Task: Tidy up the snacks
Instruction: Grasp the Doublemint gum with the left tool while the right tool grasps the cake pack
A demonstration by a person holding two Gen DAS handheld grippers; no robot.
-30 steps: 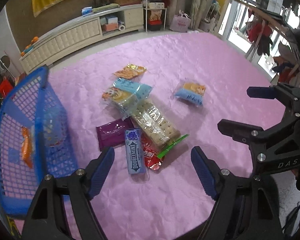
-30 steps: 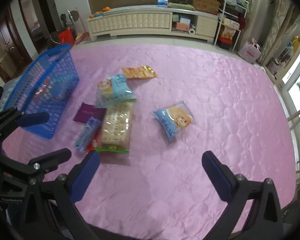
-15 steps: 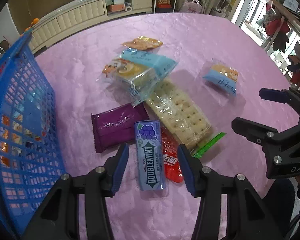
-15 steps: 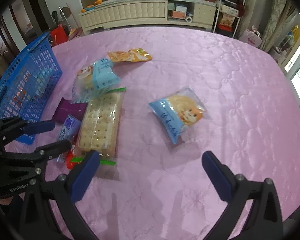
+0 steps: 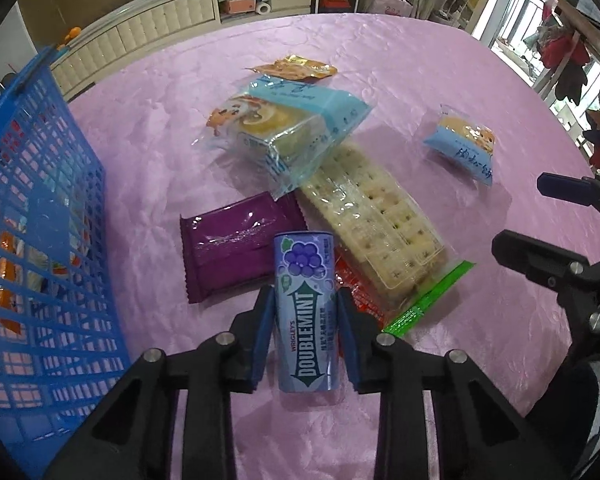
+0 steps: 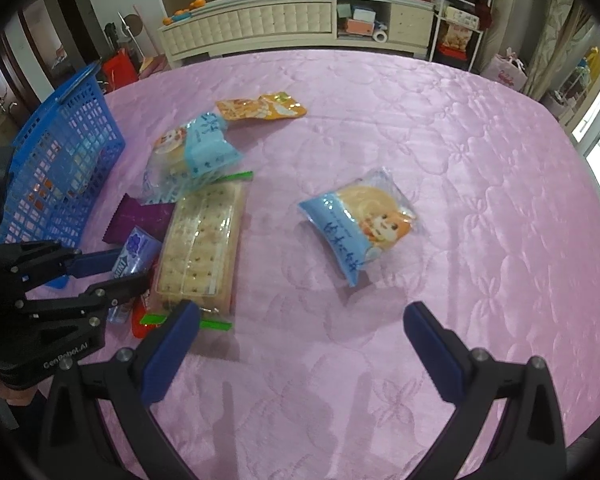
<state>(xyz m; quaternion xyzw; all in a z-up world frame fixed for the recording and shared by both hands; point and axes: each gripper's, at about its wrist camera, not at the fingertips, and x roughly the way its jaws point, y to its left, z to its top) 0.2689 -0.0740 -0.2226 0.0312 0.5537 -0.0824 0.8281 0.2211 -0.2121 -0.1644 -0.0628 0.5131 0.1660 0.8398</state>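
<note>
1. Pink quilted tablecloth [image 5: 420, 80] carries the scattered snacks.
2. Left gripper [image 5: 305, 304] clamps the Doublemint tin [image 5: 305, 312] lying between its fingers.
3. Tin: probably rigid, light, slippery; grip mid-body.
4. Right gripper [image 6: 300, 320] gapes, empty.
5. Blue basket [image 5: 40, 200] stands leftward.

Purple Doublemint gum pack [image 5: 306, 312] flat on pink cloth, beside purple wrapper [image 5: 236, 246].

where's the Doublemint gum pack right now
In the left wrist view the Doublemint gum pack lies low in the middle, between the left gripper's fingers, with the purple packet beside it.
</note>
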